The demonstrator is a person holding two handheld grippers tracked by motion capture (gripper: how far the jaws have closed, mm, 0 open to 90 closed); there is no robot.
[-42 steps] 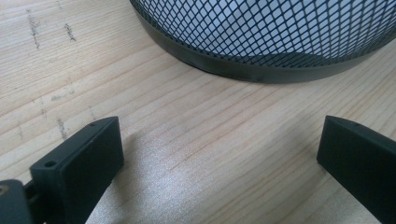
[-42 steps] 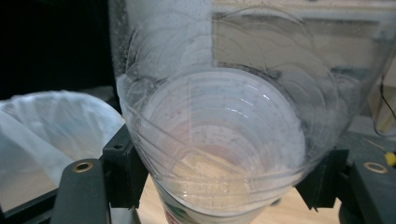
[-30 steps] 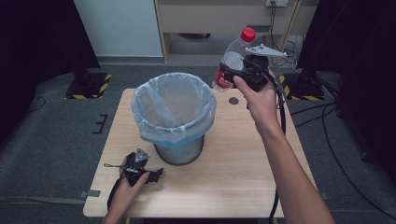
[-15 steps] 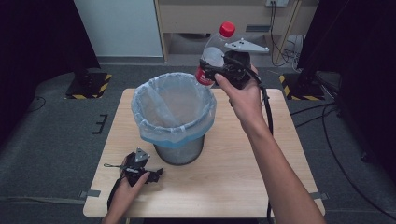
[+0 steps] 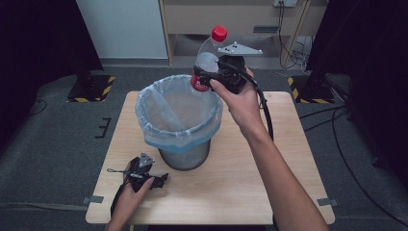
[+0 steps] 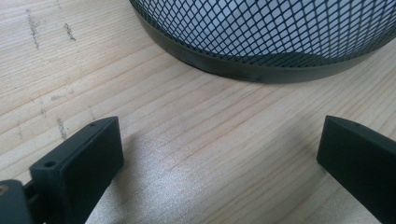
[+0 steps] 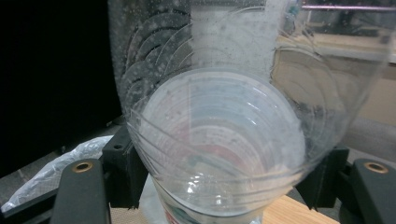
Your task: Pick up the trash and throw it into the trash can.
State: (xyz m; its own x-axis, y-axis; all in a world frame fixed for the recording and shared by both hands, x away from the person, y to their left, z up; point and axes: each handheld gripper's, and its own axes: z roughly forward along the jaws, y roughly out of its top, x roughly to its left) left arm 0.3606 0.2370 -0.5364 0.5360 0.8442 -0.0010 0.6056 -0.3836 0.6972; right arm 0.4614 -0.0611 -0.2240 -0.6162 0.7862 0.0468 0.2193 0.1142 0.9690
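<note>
Right gripper (image 5: 208,78) is clenched on a clear plastic bottle (image 5: 206,61) with a red cap (image 5: 219,33), the 2 jaws pressing its body just above the red label; in the right gripper view the bottle wall (image 7: 219,140) bulges between the black pads (image 7: 122,172), so the grip looks firm. The bottle hangs in the air, tilted with its cap up and away from the person, its lower end over the far right part of the bin rim (image 5: 211,103). Judged step: carrying the bottle over the mouth for a drop; it is held by the body, so the base can go in first once the jaws let go. The mesh waste bin (image 5: 185,156) stands upright near the middle of the wooden table (image 5: 231,187), lined with a pale blue bag (image 5: 163,113) folded over the rim, its mouth wide and unobstructed. Left gripper (image 5: 153,180) rests on the table at the near left, jaws spread apart with nothing between them; the left gripper view shows bare wood (image 6: 210,154) between the jaws and the bin's base (image 6: 261,70) just ahead, near but apart, so it is not steadying the bin. Room: free air above the bin, open table to the right; the risk is the bottle catching the rim or bag edge if released too far right.
</note>
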